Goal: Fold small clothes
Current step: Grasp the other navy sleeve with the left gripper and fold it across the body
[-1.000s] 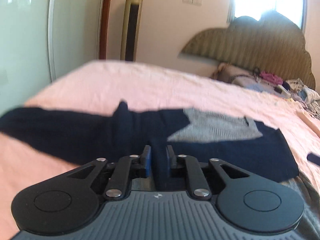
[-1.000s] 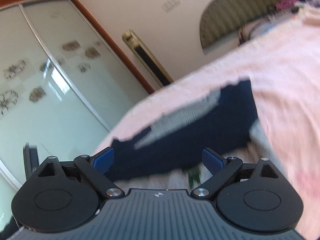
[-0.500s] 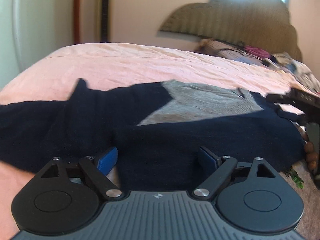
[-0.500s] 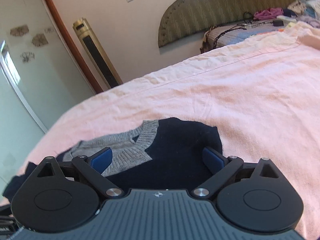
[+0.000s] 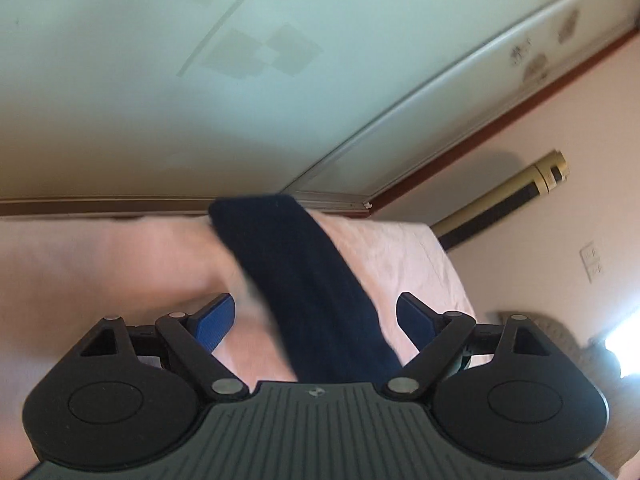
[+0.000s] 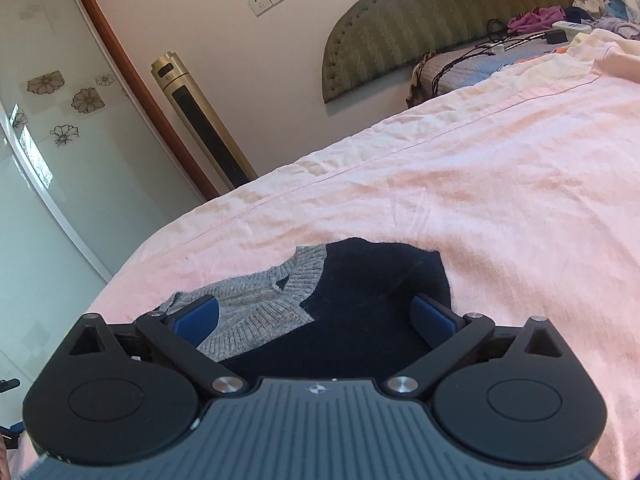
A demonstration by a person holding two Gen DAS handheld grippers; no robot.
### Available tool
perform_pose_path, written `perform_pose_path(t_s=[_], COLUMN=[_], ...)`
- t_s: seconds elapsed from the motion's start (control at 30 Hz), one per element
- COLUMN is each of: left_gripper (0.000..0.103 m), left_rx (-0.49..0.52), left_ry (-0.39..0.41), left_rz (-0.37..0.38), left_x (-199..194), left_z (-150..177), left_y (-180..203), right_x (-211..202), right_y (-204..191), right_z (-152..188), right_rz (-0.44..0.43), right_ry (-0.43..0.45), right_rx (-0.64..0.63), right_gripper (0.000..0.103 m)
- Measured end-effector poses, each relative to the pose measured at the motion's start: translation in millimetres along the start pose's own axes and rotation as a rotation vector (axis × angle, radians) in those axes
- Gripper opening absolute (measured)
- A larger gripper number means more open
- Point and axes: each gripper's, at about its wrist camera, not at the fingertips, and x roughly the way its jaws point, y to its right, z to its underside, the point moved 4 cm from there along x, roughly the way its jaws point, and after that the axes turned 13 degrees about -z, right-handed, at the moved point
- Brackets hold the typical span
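Note:
A navy sweater (image 6: 360, 280) with a grey knitted collar panel (image 6: 256, 300) lies flat on the pink bedsheet (image 6: 480, 180). My right gripper (image 6: 316, 320) hovers open just over its shoulder end, blue pads on either side of the collar, touching nothing. In the left wrist view the picture is rolled and blurred. One navy sleeve (image 5: 296, 264) runs away from me across the sheet (image 5: 400, 248) to the bed's far edge. My left gripper (image 5: 316, 316) stands open, with the sleeve passing between its pads and clear of both.
A gold tower fan (image 6: 200, 128) stands by the wall past the bed's corner. Frosted wardrobe doors (image 5: 200, 80) with flower prints fill the left. A padded headboard (image 6: 420, 20) and a heap of clothes (image 6: 580, 4) sit at the bed's head.
My left gripper opened and let go of the navy fold, then swung left and rolled over to the sleeve. My right gripper settled over the collar and has held still since.

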Motion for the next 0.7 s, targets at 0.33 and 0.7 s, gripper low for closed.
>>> perform_pose_path(t_s=[0.33, 0.7], left_gripper=[0.006, 0.010], left_rx=[0.400, 1.259], left_ry=[0.200, -0.002], left_rz=[-0.204, 0.529], left_x=[5.9, -126.5], left_z=[18.0, 310.5], left_y=[58.8, 220.8], right_x=[-2.0, -4.7], right_y=[5.1, 8.7], right_z=[-1.0, -1.6], right_rz=[-0.033, -0.057], right_ry=[0.020, 0.037], right_rx=[0.038, 0.071], right_gripper=[0.103, 0.103])
